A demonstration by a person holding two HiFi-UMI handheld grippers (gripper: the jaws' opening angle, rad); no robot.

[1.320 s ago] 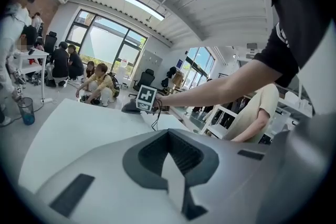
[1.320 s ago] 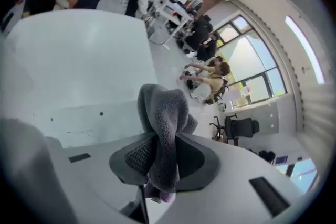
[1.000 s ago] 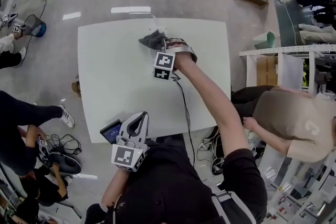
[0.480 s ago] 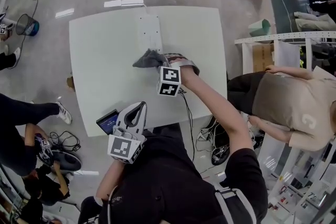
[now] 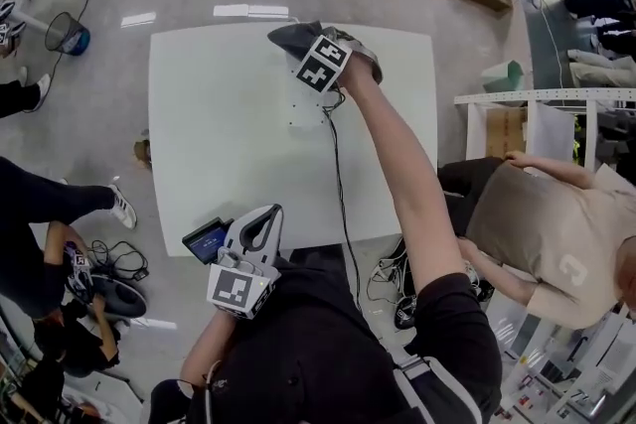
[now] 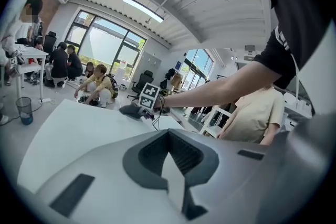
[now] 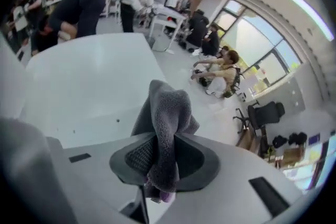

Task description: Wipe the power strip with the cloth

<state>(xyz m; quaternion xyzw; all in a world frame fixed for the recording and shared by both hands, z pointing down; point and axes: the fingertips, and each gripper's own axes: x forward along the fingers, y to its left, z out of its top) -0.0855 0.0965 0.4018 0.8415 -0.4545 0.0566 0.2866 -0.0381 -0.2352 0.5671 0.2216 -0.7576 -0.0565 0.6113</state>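
In the head view a white power strip lies lengthwise on the white table, and its black cable runs toward me over the near edge. My right gripper is at the strip's far end, close to the table's far edge. It is shut on a dark grey cloth. In the right gripper view the bunched cloth is pinched between the jaws of the right gripper and sticks out forward. My left gripper hovers by the near table edge, shut and empty.
A small dark device with a screen lies at the table's near left edge. A person in a beige shirt and a white shelf are to the right. More people and a blue waste basket are on the left.
The right gripper with the cloth first slid toward me along the strip, then swept away to its far end by the table's far edge. The left gripper stayed put.
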